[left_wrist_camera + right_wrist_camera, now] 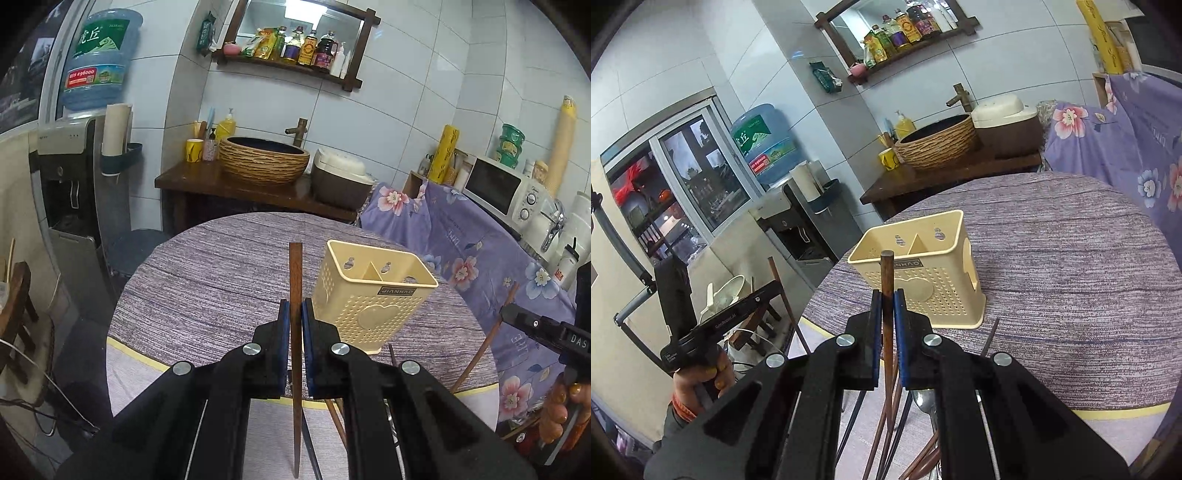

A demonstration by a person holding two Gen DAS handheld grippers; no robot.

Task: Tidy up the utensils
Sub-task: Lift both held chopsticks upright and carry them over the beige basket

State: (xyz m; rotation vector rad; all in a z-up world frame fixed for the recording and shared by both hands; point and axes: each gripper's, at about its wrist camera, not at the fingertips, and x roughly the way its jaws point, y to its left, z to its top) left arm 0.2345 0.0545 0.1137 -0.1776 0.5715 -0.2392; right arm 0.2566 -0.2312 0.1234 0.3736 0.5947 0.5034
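Left wrist view: the left gripper [295,317] has its jaws clamped on a brown wooden chopstick [295,269], held upright beside the holder.
Holder: a cream perforated utensil holder [369,295] stands on the round table [207,280], toward its near edge, divided into compartments that look empty.
Right wrist view: the right gripper [886,310] is pinched shut on a second brown chopstick [887,273], its top just before the holder [923,266].
Loose pile: more chopsticks and a metal spoon [923,400] lie at the table's near edge under the grippers.
Handling: likely light, stiff, thin and smooth, so it may swivel in the pads; grip mid-length, squarely.
Look: dark brown, straight, square-cut top.
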